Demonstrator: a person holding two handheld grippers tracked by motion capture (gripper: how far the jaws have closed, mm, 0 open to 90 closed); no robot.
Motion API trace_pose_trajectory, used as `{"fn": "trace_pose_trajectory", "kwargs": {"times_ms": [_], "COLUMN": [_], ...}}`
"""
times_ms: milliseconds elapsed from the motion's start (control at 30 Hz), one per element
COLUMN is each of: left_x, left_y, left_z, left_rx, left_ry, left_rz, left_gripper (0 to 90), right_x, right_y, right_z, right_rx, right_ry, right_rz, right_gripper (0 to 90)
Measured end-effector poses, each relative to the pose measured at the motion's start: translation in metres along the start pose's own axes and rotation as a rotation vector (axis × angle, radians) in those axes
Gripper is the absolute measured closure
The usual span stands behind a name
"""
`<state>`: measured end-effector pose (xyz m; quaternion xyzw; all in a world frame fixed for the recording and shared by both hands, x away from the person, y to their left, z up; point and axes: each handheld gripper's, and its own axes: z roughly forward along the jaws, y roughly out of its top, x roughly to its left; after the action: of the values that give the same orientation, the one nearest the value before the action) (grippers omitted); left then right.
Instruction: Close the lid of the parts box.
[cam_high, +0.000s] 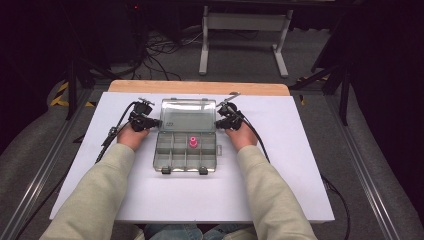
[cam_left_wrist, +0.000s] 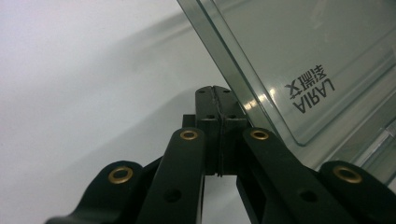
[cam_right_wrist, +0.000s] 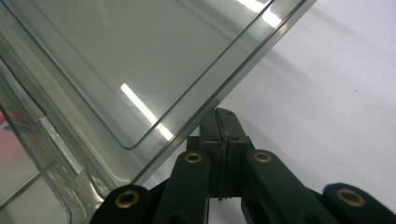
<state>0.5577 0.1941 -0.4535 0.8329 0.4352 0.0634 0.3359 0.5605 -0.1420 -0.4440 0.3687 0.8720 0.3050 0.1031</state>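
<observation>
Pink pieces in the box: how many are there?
1. The pink piece stands in a middle compartment of the box; the other compartments look empty.

The clear plastic organiser box (cam_high: 186, 135) looks glossy (its lid (cam_right_wrist: 154, 60) mirrors lights) on a matt white tabletop (cam_high: 300, 190).

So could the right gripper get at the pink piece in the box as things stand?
Probably yes: the lid stands open, the pink piece sits uncovered in its compartment, and the right gripper, shut beside the lid, would have to open first.

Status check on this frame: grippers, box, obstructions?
Left gripper and right gripper shut, empty, flanking the lid. Compartment box open, pink piece inside. Nothing in the way.
</observation>
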Motion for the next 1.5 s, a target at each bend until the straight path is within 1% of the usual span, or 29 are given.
{"fn": "trace_pose_trajectory", "kwargs": {"times_ms": [33,233,400,500,600,667,700,900,967,1067,1133,1200,1233,1367,1500], "left_x": [-0.001,-0.002,-0.001,-0.001,-0.002,-0.002,-0.002,-0.004,-0.005,-0.005,-0.006,-0.008,-0.009,-0.009,-0.011], "left_y": [0.0,0.0,0.0,0.0,0.001,0.001,0.001,0.002,0.003,0.003,0.004,0.003,0.003,0.004,0.005], "left_z": [0.0,-0.002,-0.004,-0.005,-0.007,-0.008,-0.009,-0.011,-0.013,-0.015,-0.016,-0.019,-0.02,-0.024,-0.027], "left_rx": [-0.002,-0.016,-0.033,-0.039,-0.05,-0.055,-0.056,-0.07,-0.079,-0.089,-0.095,-0.101,-0.105,-0.123,-0.131], "left_ry": [0.004,0.01,-0.012,-0.003,-0.002,0.001,0.0,0.008,0.007,0.012,0.008,0.021,0.021,0.019,0.015], "left_rz": [0.007,0.013,-0.007,0.005,-0.001,0.006,0.001,0.005,0.004,0.018,0.016,0.046,0.052,0.056,0.061], "left_gripper": [90.0,90.0,90.0,90.0,90.0,90.0,89.9,90.0,90.0,90.0,90.0,90.0,90.0,90.0,90.0], "right_x": [0.0,-0.001,0.0,0.0,0.0,0.0,0.0,0.002,0.002,0.003,0.004,0.004,0.004,0.006,0.007], "right_y": [0.0,0.0,0.0,0.001,0.001,0.001,0.002,0.003,0.003,0.004,0.005,0.005,0.005,0.007,0.008], "right_z": [0.0,-0.001,-0.004,-0.005,-0.006,-0.007,-0.007,-0.01,-0.012,-0.015,-0.017,-0.019,-0.021,-0.027,-0.032], "right_rx": [-0.003,-0.021,-0.036,-0.05,-0.059,-0.066,-0.069,-0.083,-0.097,-0.106,-0.116,-0.124,-0.128,-0.15,-0.162], "right_ry": [0.001,0.0,-0.005,-0.01,-0.015,-0.018,-0.02,-0.027,-0.028,-0.035,-0.038,-0.039,-0.039,-0.043,-0.047], "right_rz": [0.001,0.001,0.001,0.003,-0.001,-0.002,-0.005,-0.015,-0.021,-0.019,-0.025,-0.029,-0.034,-0.049,-0.06], "right_gripper": [90.0,90.0,90.0,90.0,90.0,90.0,90.0,90.0,90.0,90.0,90.0,90.0,90.0,90.0,90.0]}}
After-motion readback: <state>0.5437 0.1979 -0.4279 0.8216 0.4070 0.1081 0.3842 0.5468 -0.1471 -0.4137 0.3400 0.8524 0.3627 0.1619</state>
